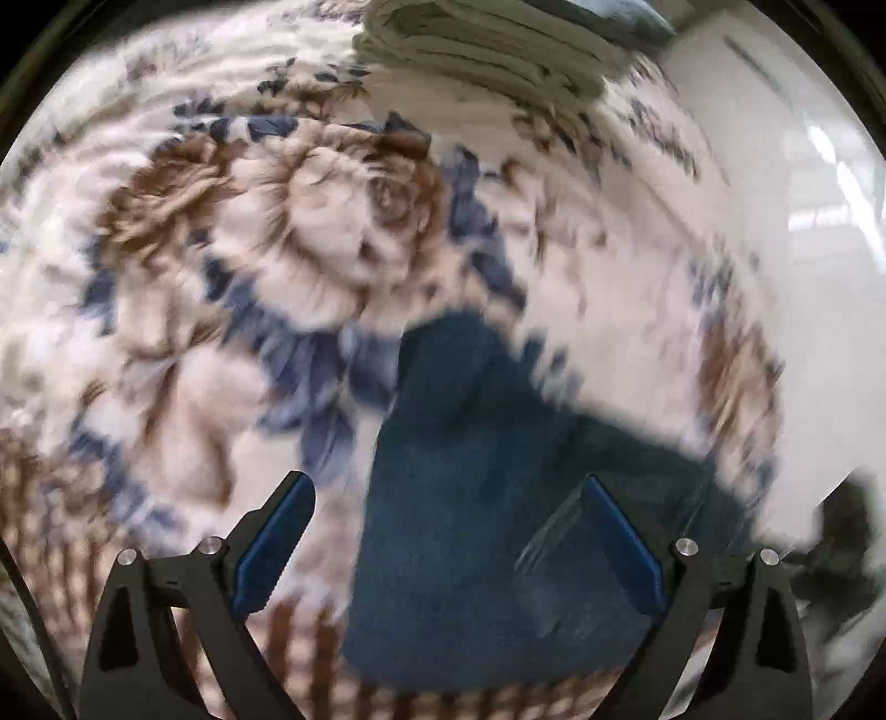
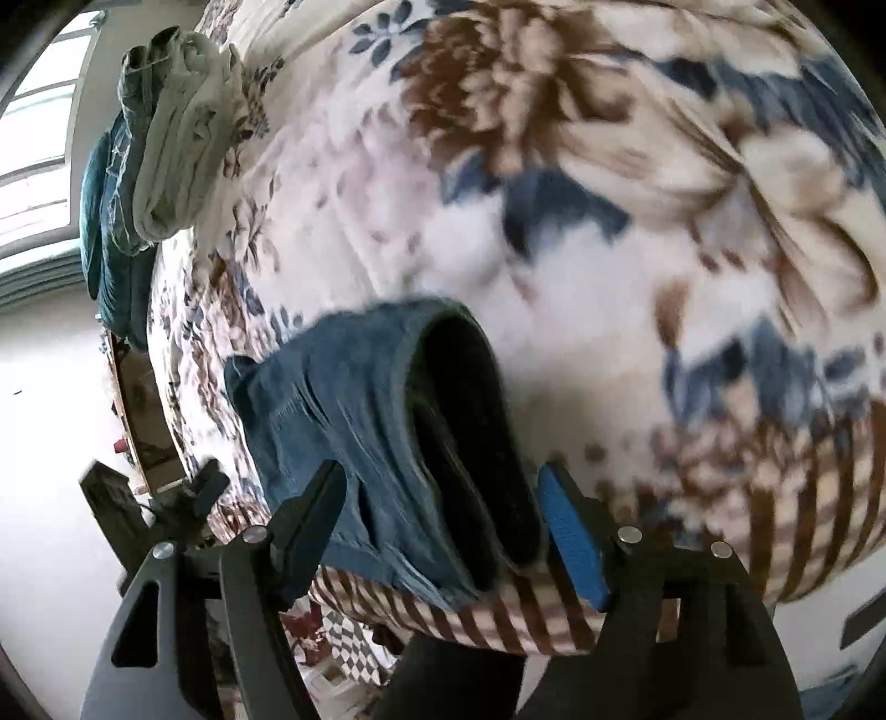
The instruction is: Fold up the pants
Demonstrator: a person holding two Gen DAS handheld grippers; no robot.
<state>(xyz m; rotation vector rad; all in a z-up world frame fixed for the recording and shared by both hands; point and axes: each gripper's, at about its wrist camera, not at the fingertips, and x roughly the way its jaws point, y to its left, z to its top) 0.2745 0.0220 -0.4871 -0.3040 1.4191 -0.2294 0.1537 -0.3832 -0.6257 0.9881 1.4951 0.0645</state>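
Pants [image 2: 387,421] lie folded at your near edge of the blanket [image 2: 609,249], long axis running away from you, open loop end facing the wide free blanket beyond; a pile [image 2: 166,149] sits at the far edge. Your right gripper [image 2: 443,493] straddles them, jaws wide, pads off the cloth. Your left gripper [image 1: 448,504] hangs open above them, empty

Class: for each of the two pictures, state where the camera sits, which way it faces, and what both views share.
Left wrist: on the left gripper, facing down at blue pants on a flowered blanket; its open jaws show.
Right wrist: on the right gripper, facing down at the pants near the blanket's edge; jaws open around them.
Shared: pants, blanket, folded clothes pile.
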